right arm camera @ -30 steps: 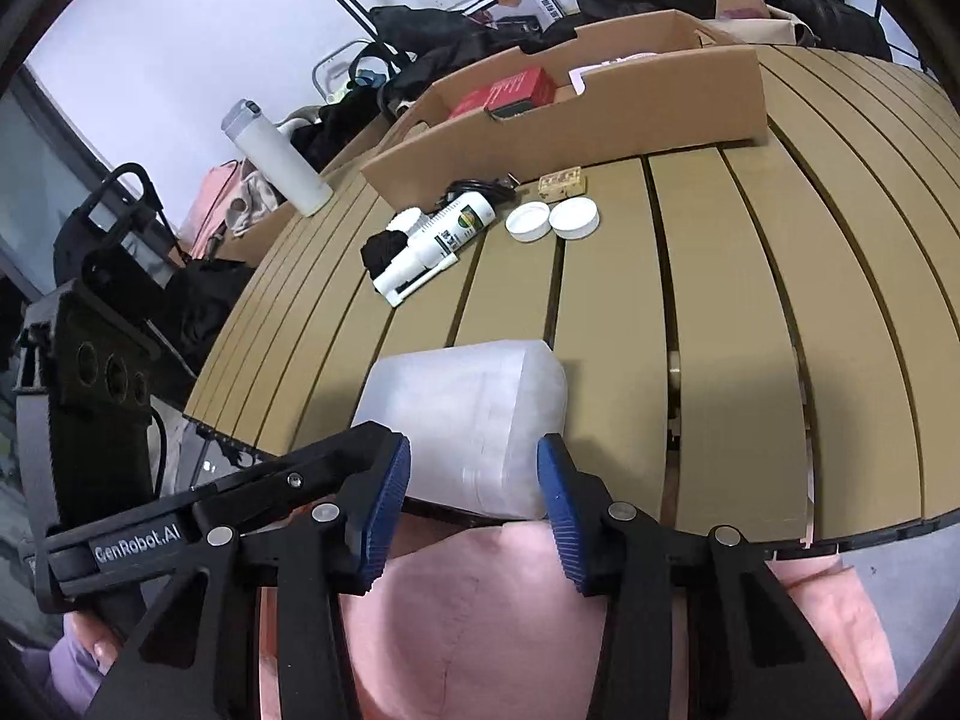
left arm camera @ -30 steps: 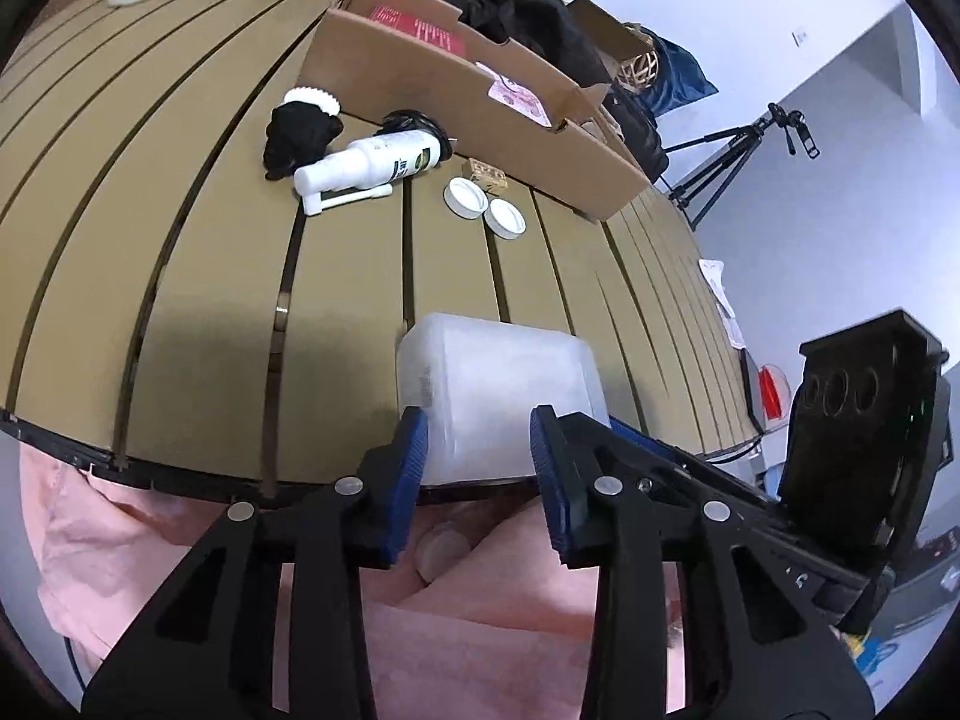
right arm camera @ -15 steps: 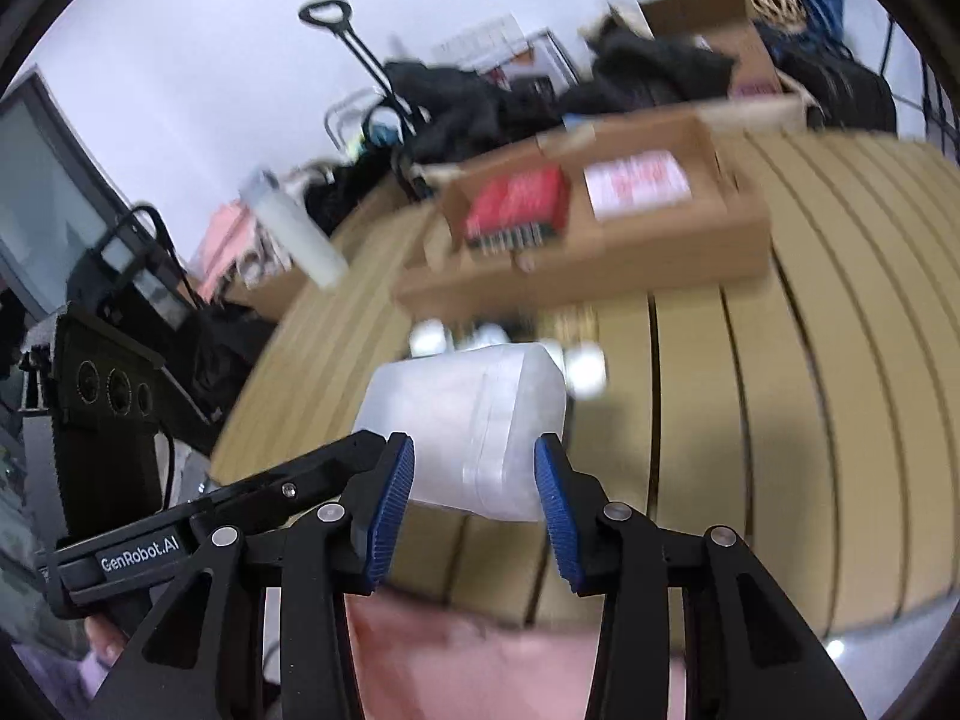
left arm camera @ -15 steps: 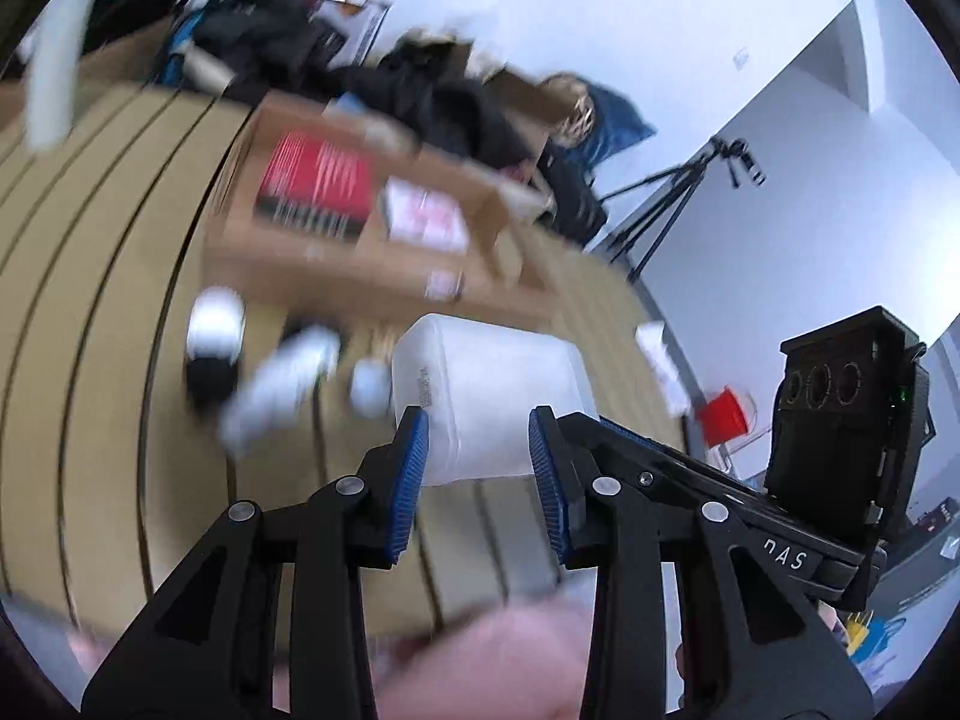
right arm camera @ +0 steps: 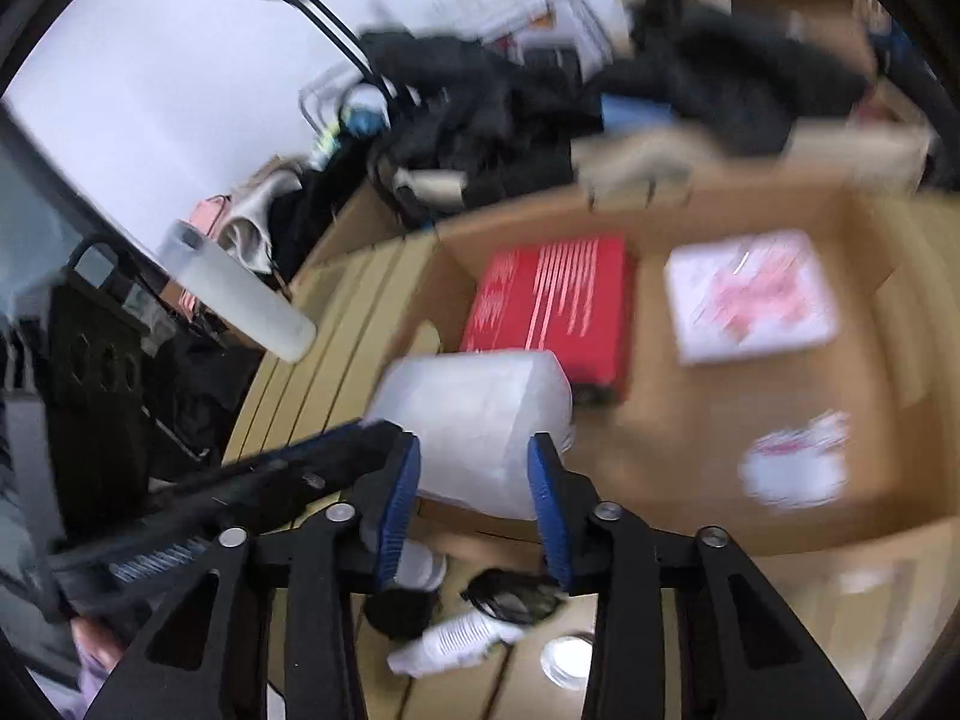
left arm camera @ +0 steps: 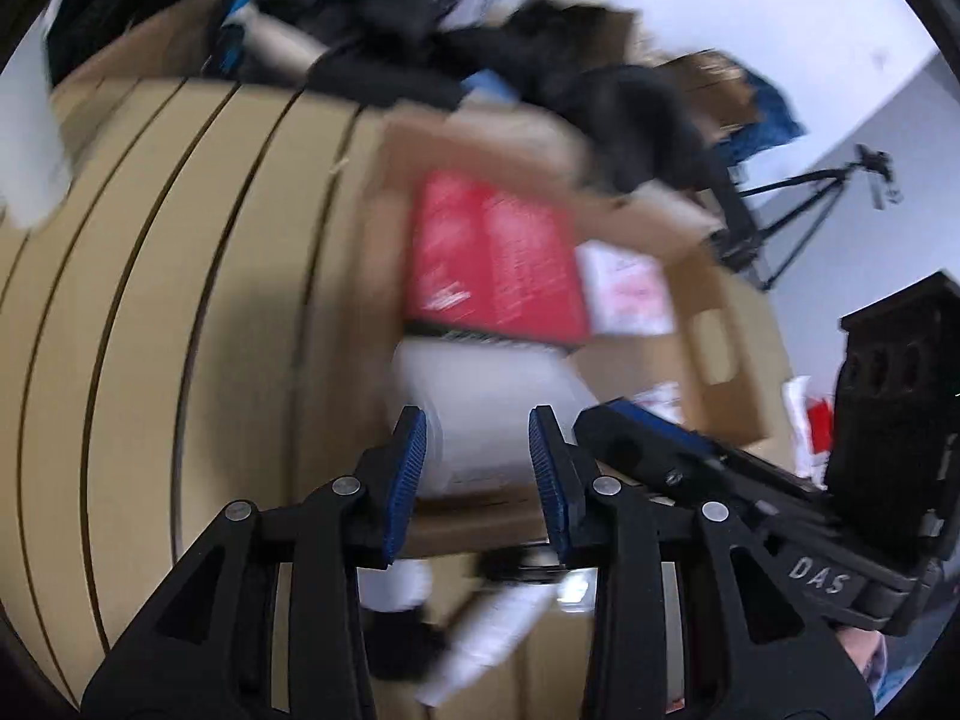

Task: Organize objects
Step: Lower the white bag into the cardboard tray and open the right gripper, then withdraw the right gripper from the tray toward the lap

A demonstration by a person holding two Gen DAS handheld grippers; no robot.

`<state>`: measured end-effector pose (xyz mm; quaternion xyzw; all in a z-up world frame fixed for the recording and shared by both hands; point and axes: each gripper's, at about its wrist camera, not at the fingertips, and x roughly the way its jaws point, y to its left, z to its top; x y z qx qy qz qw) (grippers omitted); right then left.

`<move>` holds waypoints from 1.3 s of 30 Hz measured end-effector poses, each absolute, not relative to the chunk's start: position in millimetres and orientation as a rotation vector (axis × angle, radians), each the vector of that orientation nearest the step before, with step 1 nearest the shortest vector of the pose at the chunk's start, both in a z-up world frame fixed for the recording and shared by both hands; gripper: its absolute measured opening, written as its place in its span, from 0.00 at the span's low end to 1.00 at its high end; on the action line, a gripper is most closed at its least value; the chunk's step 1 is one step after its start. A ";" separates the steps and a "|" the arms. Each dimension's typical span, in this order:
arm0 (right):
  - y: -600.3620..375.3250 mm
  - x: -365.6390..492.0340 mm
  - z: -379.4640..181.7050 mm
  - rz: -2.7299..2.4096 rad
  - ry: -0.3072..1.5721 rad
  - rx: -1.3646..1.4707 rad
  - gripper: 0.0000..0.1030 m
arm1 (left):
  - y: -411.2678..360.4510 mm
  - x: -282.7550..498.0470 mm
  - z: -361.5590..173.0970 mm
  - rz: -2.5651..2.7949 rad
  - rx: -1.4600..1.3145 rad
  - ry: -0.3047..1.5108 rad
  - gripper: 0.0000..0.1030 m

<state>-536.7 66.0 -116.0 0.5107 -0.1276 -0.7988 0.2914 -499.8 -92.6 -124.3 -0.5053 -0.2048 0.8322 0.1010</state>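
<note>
Left tongs (left arm camera: 477, 462): blue pads set on either side of a translucent white plastic container (left arm camera: 486, 402); jaws closing, pinching its near edge.
Right tongs (right arm camera: 474, 480): jaws also closing, pinching the same container (right arm camera: 474, 420) from the other end; the left tool's black body reaches in from the left of this view.
Container position: carried between both tongs, up off the table (left arm camera: 150, 300), hanging above the near wall of an open cardboard box (right arm camera: 750, 534).
Box contents: a red flat package (right arm camera: 552, 300) and a white-and-pink printed packet (right arm camera: 750, 294) lie on its floor; a second small white-and-pink item (right arm camera: 798, 468) sits nearer the front.
Below the tongs: a white spray bottle (right arm camera: 456, 639), a black item and a round white lid (right arm camera: 567, 660) lie on the table in front of the box.
Handling, as a judgement: the container looks light and probably empty, with thin walls that flex and smooth sides that may slip. Hold it by the stiffer edges or corners, gently and evenly from both sides, to avoid buckling.
Sharpness: both views are blurred, so fine detail is uncertain.
Surroundings: dark bags and clothing pile beyond the table; a tripod (left arm camera: 804, 204) stands by the wall.
</note>
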 end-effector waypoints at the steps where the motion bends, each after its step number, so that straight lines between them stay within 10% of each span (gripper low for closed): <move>1: 61.3 -537.2 -123.3 -2.137 -0.333 1.371 0.38 | -94.5 -493.2 -123.8 2.488 -1.434 -0.586 0.25; 11: 80.7 -503.1 -63.6 -2.255 -0.161 1.280 0.41 | -96.1 -449.3 -52.4 2.579 -1.319 -0.469 0.70; 15: 117.9 -458.4 -2.6 -2.372 -0.008 1.170 0.85 | -89.0 -405.7 13.4 2.668 -1.189 -0.384 0.90; 17: 139.4 -439.0 21.0 -2.414 0.014 1.148 0.85 | -84.3 -379.5 41.8 2.717 -1.122 -0.325 1.00; 39: 214.2 -126.1 37.4 -2.479 -0.052 0.966 0.85 | -70.4 -59.6 40.3 2.924 -0.959 -0.155 1.00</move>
